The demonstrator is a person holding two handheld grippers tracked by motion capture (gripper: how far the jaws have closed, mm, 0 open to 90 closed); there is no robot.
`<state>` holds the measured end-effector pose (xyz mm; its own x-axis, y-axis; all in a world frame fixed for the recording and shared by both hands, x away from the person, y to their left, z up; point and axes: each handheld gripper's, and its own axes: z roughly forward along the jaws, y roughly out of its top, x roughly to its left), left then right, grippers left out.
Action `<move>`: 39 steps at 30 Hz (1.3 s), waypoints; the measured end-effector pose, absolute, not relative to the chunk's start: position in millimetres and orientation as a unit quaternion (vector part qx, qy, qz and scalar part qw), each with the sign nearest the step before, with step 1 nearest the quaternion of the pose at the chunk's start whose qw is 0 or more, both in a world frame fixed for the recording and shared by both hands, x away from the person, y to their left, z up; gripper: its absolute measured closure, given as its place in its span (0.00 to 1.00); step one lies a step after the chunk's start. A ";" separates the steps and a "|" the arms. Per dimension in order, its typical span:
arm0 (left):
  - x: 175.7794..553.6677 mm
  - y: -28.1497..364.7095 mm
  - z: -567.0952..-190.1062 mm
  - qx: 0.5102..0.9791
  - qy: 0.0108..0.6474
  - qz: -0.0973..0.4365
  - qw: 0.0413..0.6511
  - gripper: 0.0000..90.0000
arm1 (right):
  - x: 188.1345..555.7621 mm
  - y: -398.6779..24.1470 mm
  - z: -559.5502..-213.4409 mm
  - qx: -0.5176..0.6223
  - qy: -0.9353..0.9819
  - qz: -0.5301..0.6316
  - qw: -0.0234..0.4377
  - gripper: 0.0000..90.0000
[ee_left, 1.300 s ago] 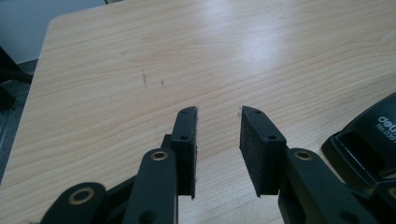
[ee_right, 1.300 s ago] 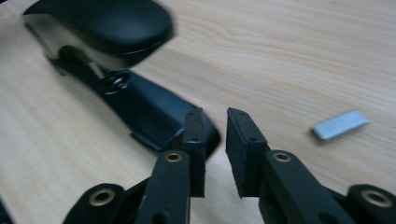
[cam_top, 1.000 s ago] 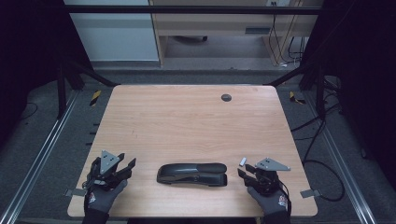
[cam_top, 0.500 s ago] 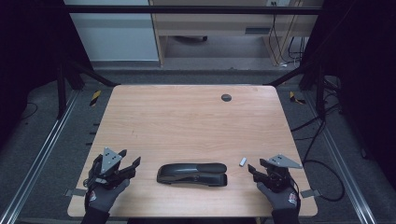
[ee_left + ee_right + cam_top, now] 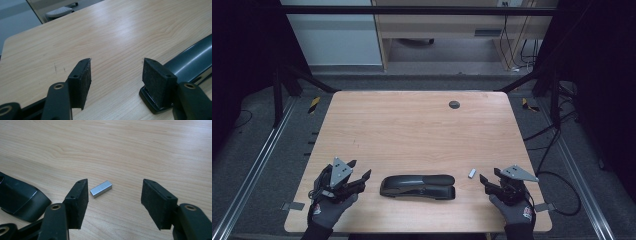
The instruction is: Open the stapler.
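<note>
Left gripper [image 5: 360, 173] gaping wide, jaws just opened, nothing between, beside the near end of the black stapler [image 5: 418, 185]; right gripper [image 5: 113, 202] likewise just spread wide and empty; small silver staple block [image 5: 100, 189] flat on the table [image 5: 412, 130] just beyond its pads, near the stapler's other end

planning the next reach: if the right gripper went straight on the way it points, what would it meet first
Probably the small metal block lying on the table, just ahead between its open jaws; the right gripper holds nothing.
</note>
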<state>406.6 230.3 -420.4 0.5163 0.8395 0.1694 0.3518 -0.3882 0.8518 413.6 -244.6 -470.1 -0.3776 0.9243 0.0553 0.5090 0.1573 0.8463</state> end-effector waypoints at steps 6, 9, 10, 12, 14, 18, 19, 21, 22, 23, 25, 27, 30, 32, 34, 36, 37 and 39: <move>401.5 220.9 -414.2 0.783 0.366 0.306 0.400 0.45 | 413.8 -246.2 -469.7 0.504 0.713 0.418 0.251 0.43; 399.7 215.7 -410.2 0.790 0.347 0.309 0.400 0.45 | 413.7 -246.7 -469.2 0.506 0.711 0.419 0.252 0.44; 398.9 214.3 -409.3 0.791 0.344 0.310 0.400 0.45 | 413.4 -246.8 -469.1 0.507 0.710 0.420 0.251 0.44; 395.8 210.7 -407.1 0.796 0.341 0.304 0.397 0.45 | 413.2 -246.4 -469.3 0.508 0.709 0.419 0.253 0.44; 394.2 207.5 -405.1 0.799 0.334 0.304 0.397 0.45 | 413.1 -246.2 -469.7 0.507 0.710 0.418 0.254 0.45; 391.8 201.3 -401.4 0.806 0.320 0.301 0.396 0.46 | 412.6 -246.1 -469.1 0.507 0.709 0.417 0.257 0.46; 391.4 199.8 -400.3 0.809 0.316 0.301 0.395 0.46 | 412.5 -246.1 -469.0 0.508 0.709 0.417 0.256 0.46; 390.9 196.1 -399.0 0.810 0.312 0.300 0.396 0.46 | 412.8 -246.0 -469.5 0.507 0.710 0.417 0.256 0.46; 390.8 194.0 -398.5 0.811 0.309 0.301 0.397 0.46 | 412.9 -246.0 -469.5 0.506 0.711 0.416 0.255 0.47; 390.6 192.0 -398.0 0.812 0.306 0.301 0.395 0.46 | 412.9 -245.8 -469.6 0.507 0.711 0.416 0.254 0.46; 390.0 187.6 -396.7 0.818 0.297 0.303 0.388 0.46 | 412.9 -245.6 -469.5 0.506 0.711 0.416 0.254 0.47; 389.4 184.2 -395.6 0.820 0.290 0.306 0.386 0.46 | 412.7 -245.6 -469.1 0.506 0.710 0.417 0.255 0.47; 387.3 178.6 -392.7 0.826 0.279 0.306 0.382 0.46 | 412.7 -246.1 -469.0 0.507 0.710 0.417 0.255 0.47; 386.0 175.5 -391.5 0.830 0.271 0.307 0.379 0.47 | 412.7 -246.0 -469.0 0.507 0.710 0.417 0.254 0.47; 384.3 171.9 -390.3 0.833 0.264 0.309 0.375 0.47 | 412.7 -246.0 -469.1 0.507 0.710 0.416 0.254 0.47; 382.8 169.0 -389.6 0.836 0.257 0.310 0.371 0.47 | 412.6 -245.9 -469.0 0.507 0.710 0.416 0.254 0.48; 382.1 167.4 -389.4 0.838 0.255 0.310 0.371 0.47 | 412.5 -245.9 -469.0 0.508 0.710 0.416 0.254 0.48; 380.9 163.6 -389.5 0.841 0.249 0.309 0.368 0.46 | 412.4 -245.9 -468.9 0.508 0.710 0.416 0.254 0.48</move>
